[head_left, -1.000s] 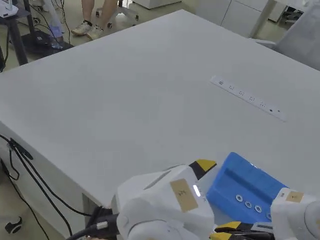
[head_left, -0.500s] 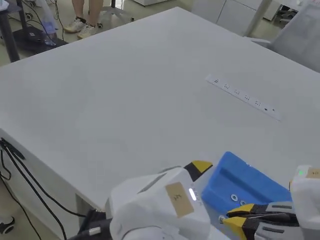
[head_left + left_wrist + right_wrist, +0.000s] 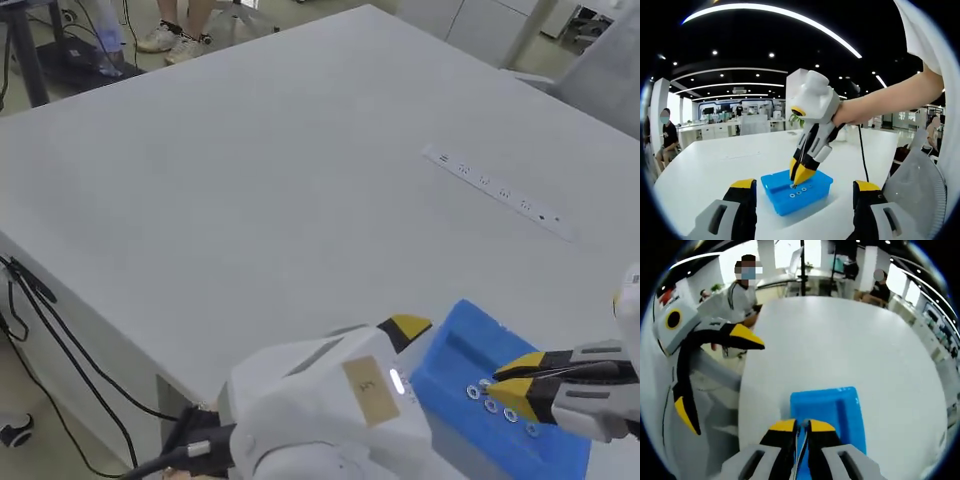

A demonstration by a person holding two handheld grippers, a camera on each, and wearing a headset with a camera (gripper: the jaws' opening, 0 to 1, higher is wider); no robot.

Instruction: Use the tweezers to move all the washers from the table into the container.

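A blue container [image 3: 455,365] sits near the table's front edge, with several washers [image 3: 490,403] lying in it. My right gripper [image 3: 499,384] comes in from the right, its yellow tips just over those washers. It is shut on thin silver tweezers [image 3: 801,438], which run between its jaws. In the left gripper view the right gripper [image 3: 799,176] points down into the container [image 3: 817,187] at the washers [image 3: 798,189]. My left gripper [image 3: 804,186] is open, its jaws wide apart on either side of the container and holding nothing. Its white body [image 3: 320,400] lies left of the container.
A white power strip [image 3: 497,193] is set into the table [image 3: 250,180] at the far right. Black cables [image 3: 40,310] hang off the table's left edge. A person [image 3: 742,295] stands beyond the table, and another person [image 3: 667,140] sits at its far side.
My right gripper has come up from the bottom right corner and moved left over the container, tips now above the washers. The left gripper has hardly moved.
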